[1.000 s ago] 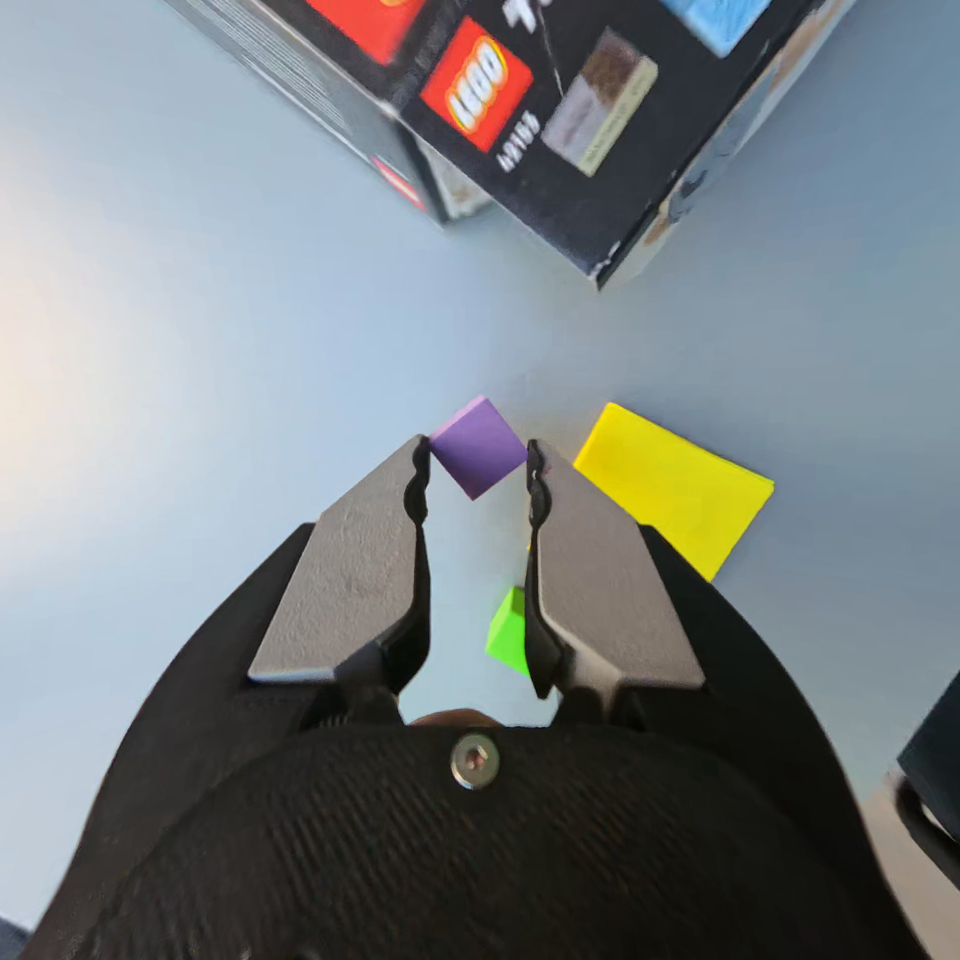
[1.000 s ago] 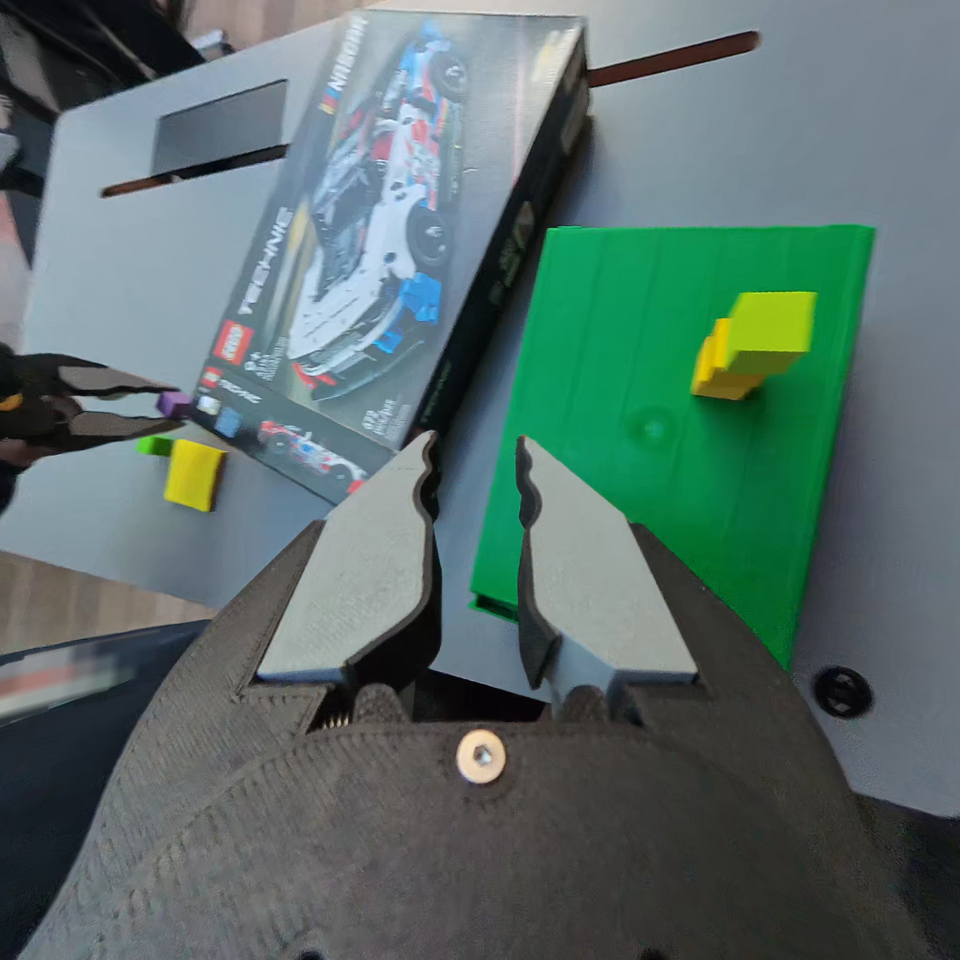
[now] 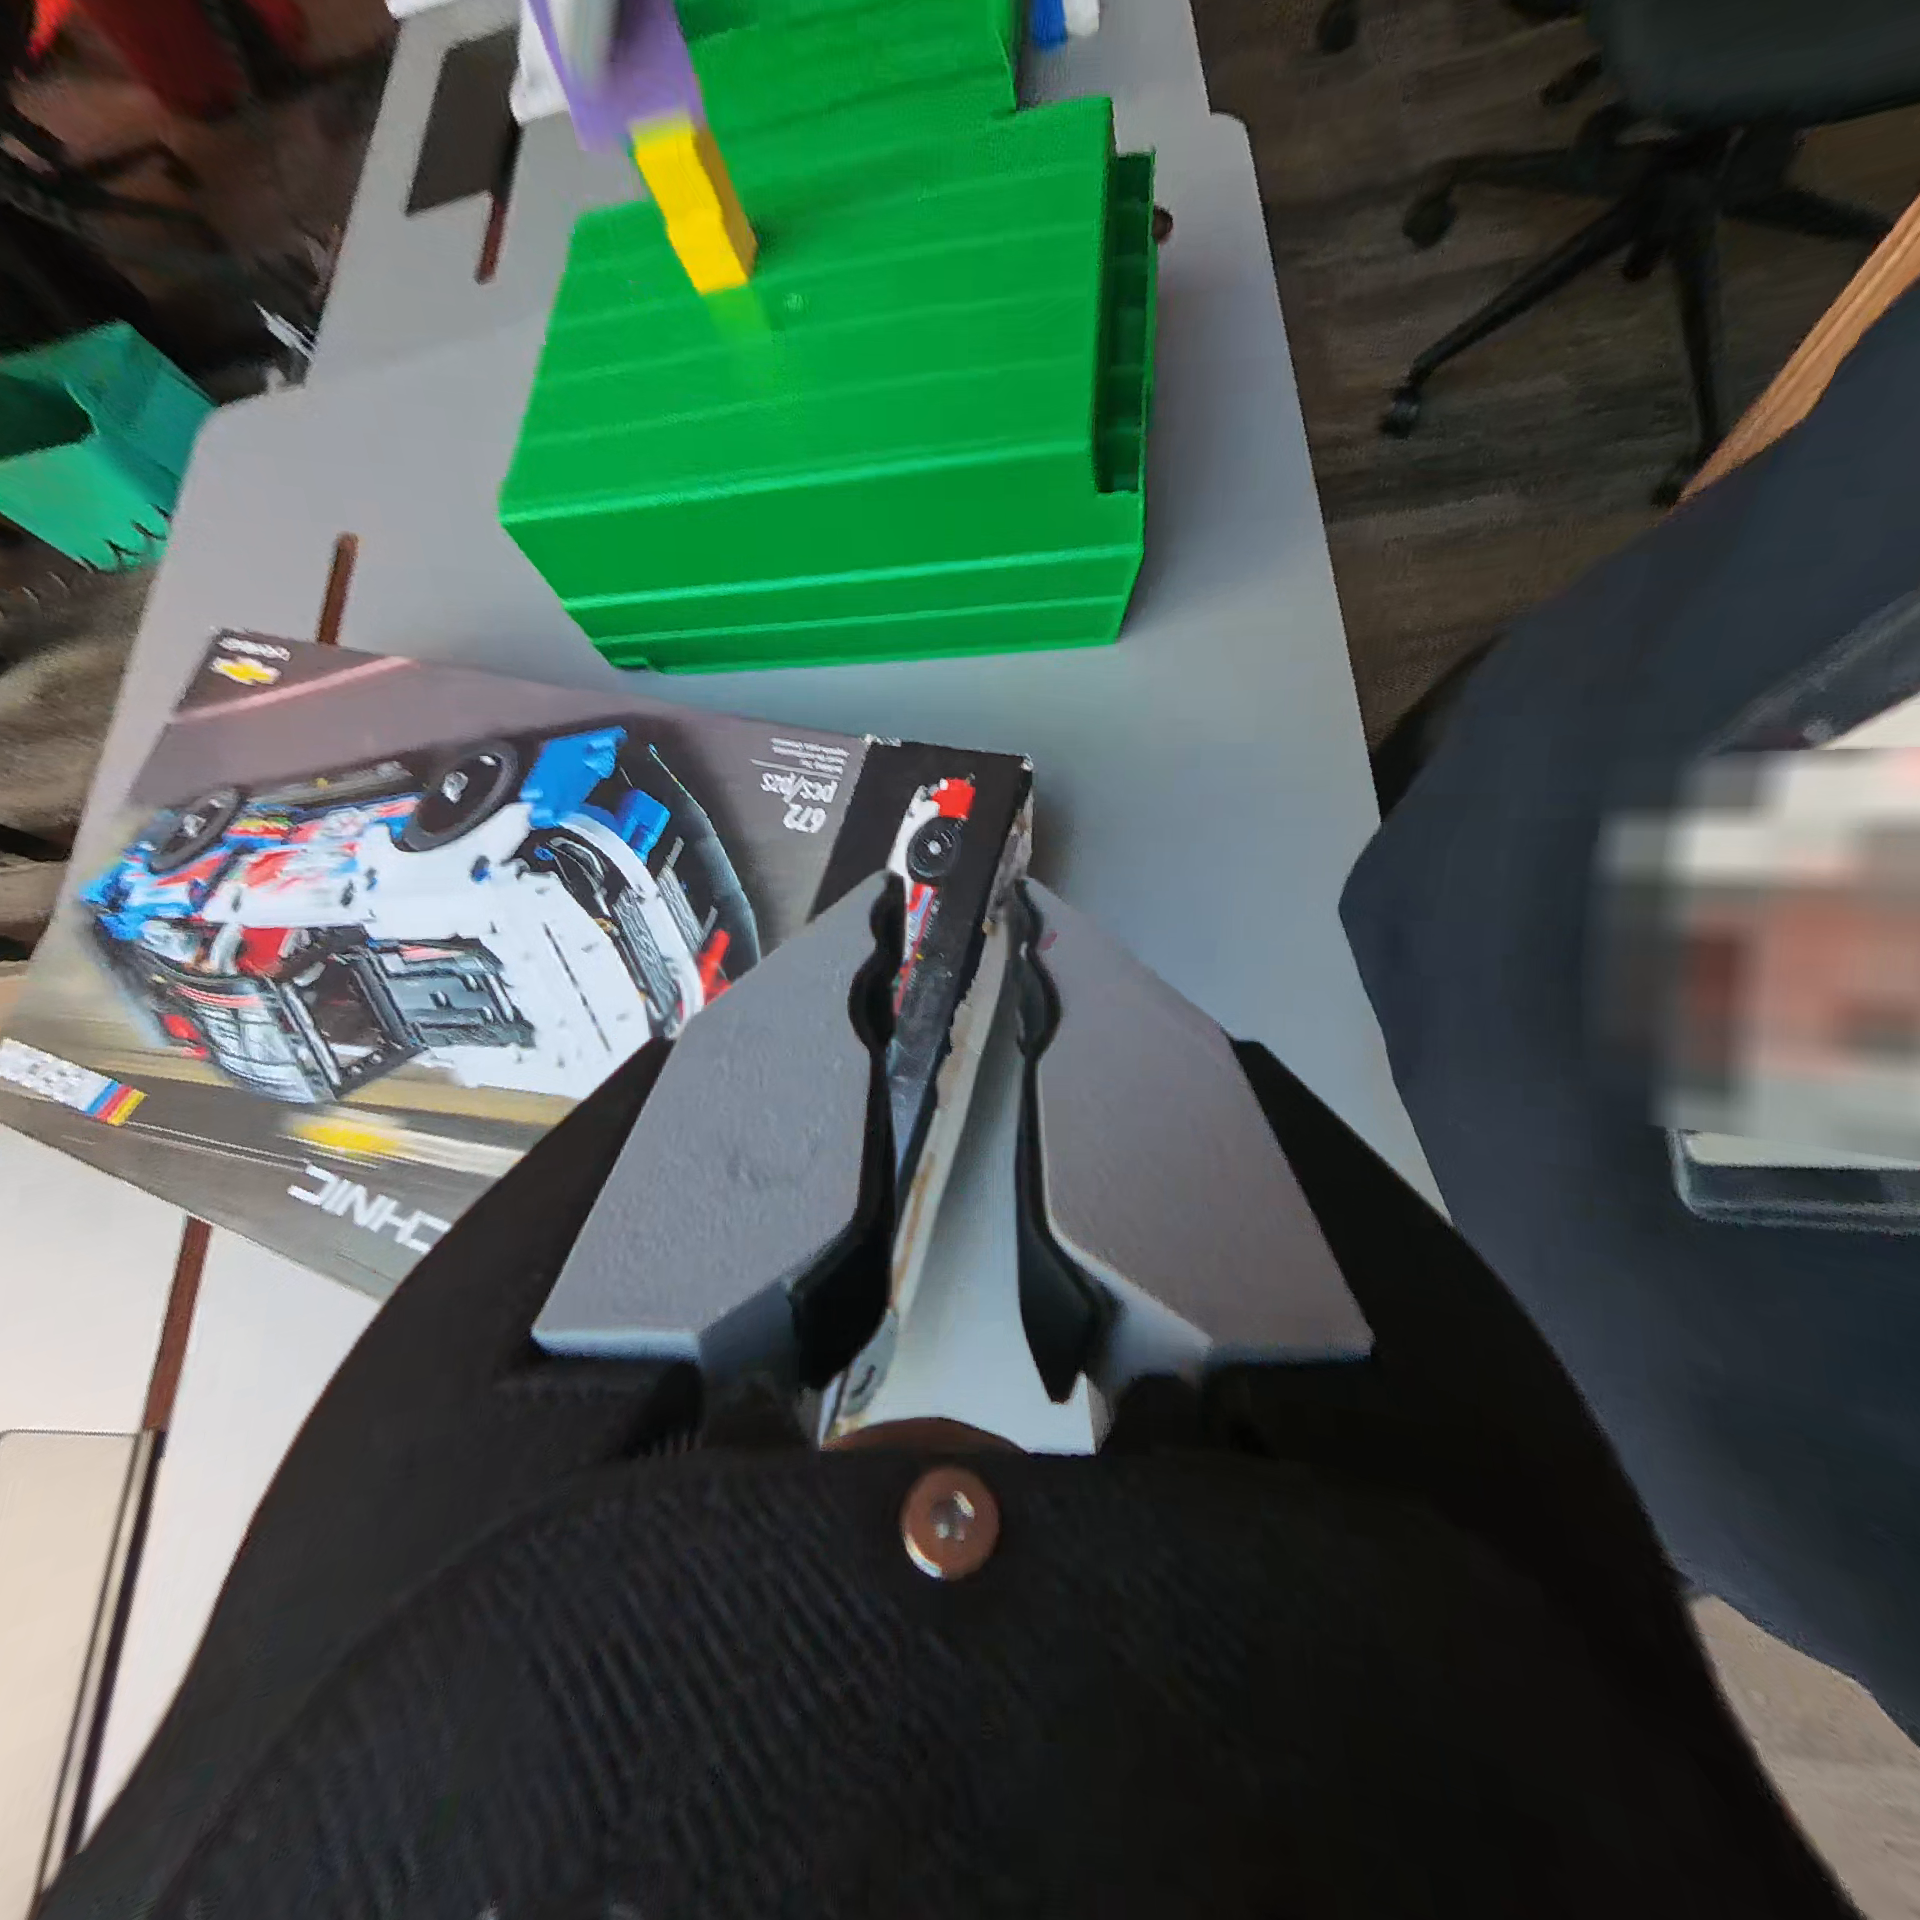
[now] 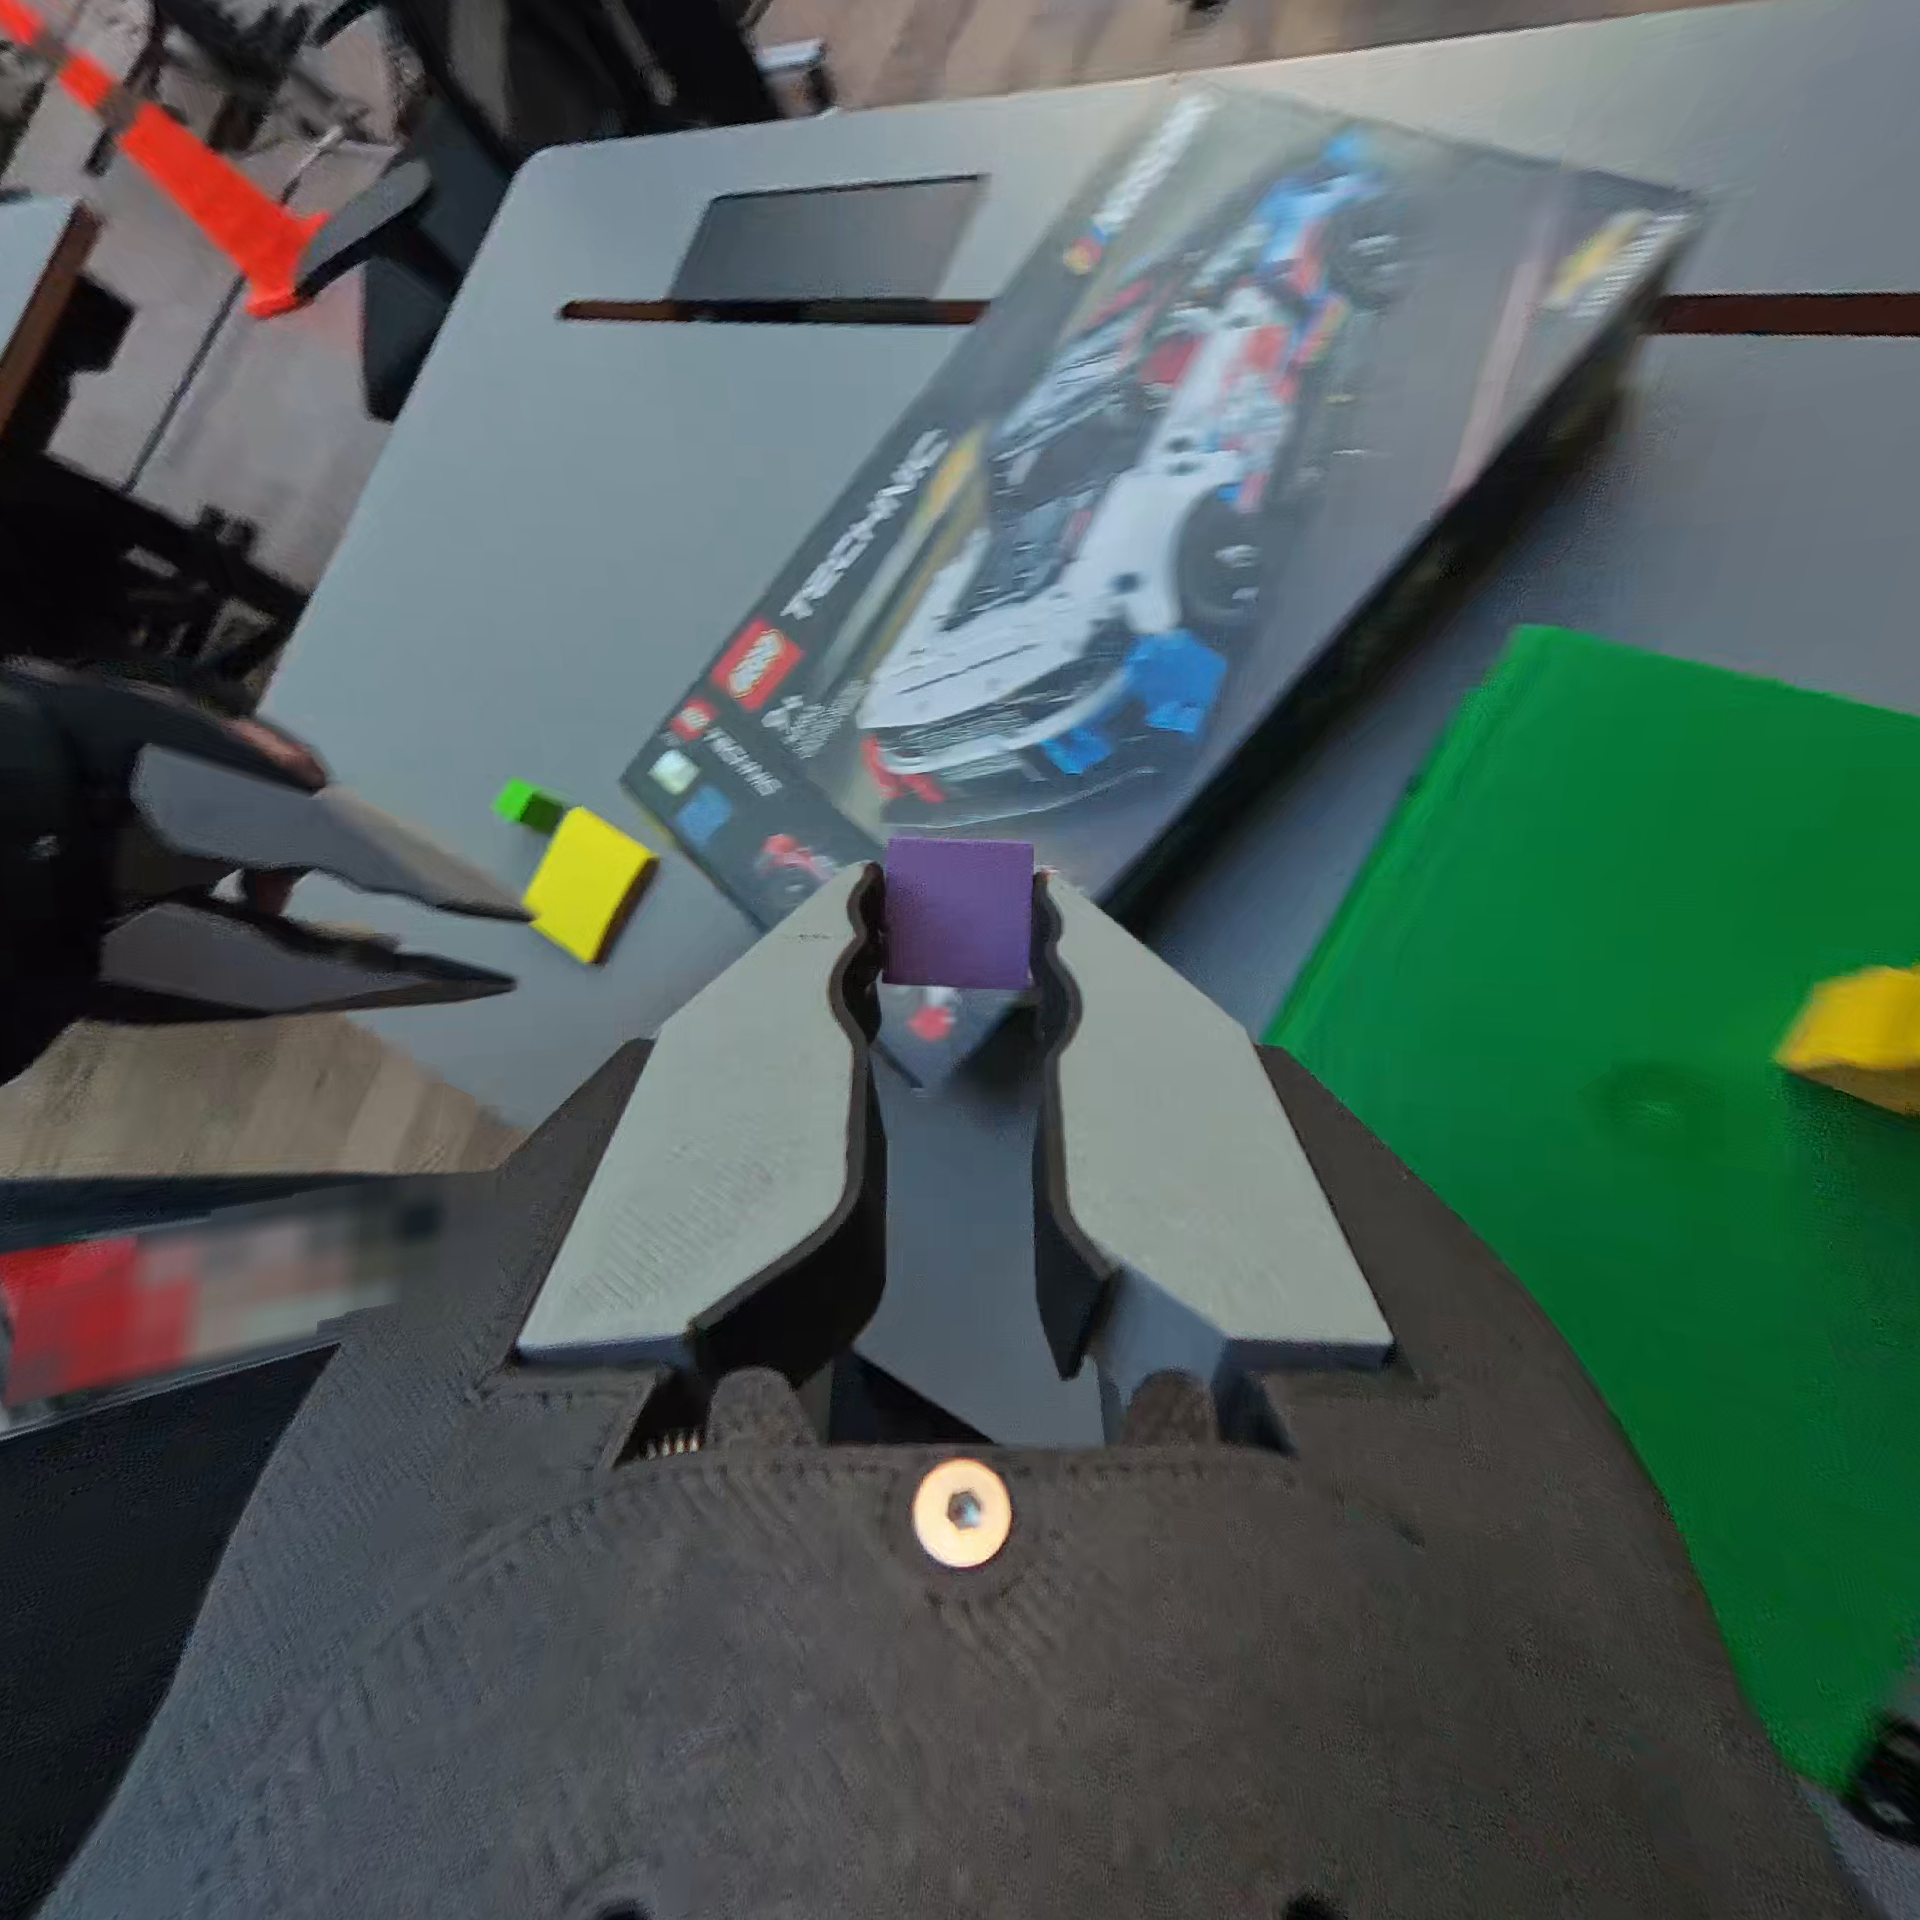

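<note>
The right hand-held gripper (image 4: 956,878) is clenched on a small purple cube (image 4: 956,914). Both grey fingertips press its opposite side faces, and the cube is carried clear above the grey counter (image 4: 540,520). The cube is matte and sharp-edged, with one flat face square to the camera. It sits at the very tips of the fingers, so most of it stands forward of the wavy black pads.

From this cube, a large flat green board (image 4: 1558,987) lies to the right and slightly nearer. Its surface is smooth plastic with faint ridges. A blocky yellow piece (image 4: 1860,1029) stands on it, cut off by the frame edge. A printed cardboard box (image 4: 1195,468) showing a toy race car lies flat straight ahead. Its long axis runs diagonally away to the right, and its near corner sits under the fingertips.

The left hand-held gripper (image 4: 520,945) is well off to the left, low over the counter. Its fingers are parted and nothing is between them. Their tips are just beside a thin yellow block (image 4: 587,878), with a small green cube (image 4: 528,805) lying just behind that block. In the left wrist view only the box corner (image 3: 935,821) shows through the gap, and no pad presses on it. The right hand-held gripper is much the nearer one to the green board.
</note>
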### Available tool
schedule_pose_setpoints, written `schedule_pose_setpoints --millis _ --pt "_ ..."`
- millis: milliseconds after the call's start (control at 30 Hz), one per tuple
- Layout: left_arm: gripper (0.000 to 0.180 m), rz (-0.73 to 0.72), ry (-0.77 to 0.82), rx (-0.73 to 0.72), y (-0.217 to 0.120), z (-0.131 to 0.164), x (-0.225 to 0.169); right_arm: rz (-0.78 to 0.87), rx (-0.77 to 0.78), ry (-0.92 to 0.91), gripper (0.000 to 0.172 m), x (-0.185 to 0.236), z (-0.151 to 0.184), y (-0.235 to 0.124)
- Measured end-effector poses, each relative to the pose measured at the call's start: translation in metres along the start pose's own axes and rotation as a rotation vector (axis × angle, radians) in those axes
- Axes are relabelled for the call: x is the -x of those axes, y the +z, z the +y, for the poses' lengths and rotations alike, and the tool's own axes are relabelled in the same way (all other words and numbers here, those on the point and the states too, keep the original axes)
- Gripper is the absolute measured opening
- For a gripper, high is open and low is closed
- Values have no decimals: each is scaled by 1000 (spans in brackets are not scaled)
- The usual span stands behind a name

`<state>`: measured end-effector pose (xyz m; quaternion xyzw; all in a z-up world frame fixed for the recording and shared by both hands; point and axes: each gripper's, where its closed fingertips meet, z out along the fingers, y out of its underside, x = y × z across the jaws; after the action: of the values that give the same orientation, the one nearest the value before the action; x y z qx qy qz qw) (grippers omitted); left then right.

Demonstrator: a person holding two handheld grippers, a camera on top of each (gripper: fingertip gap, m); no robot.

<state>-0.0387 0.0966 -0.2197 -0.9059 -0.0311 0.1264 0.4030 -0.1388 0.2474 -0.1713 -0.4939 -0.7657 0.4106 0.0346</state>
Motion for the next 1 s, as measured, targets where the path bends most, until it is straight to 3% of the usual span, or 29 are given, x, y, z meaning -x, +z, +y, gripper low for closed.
schedule_pose_setpoints --millis 133,267,567,1000 --pt "16 29 -31 74 11 21 -18 252 -86 145 25 -127 -15 -46" --pt "15 50 -77 95 20 26 -29 314 -82 196 25 -178 -18 -48" --pt "14 45 -142 145 24 38 -38 401 68 127 25 -203 2 -13" --pt "18 54 -208 156 19 53 -44 463 148 73 26 -203 7 -10"
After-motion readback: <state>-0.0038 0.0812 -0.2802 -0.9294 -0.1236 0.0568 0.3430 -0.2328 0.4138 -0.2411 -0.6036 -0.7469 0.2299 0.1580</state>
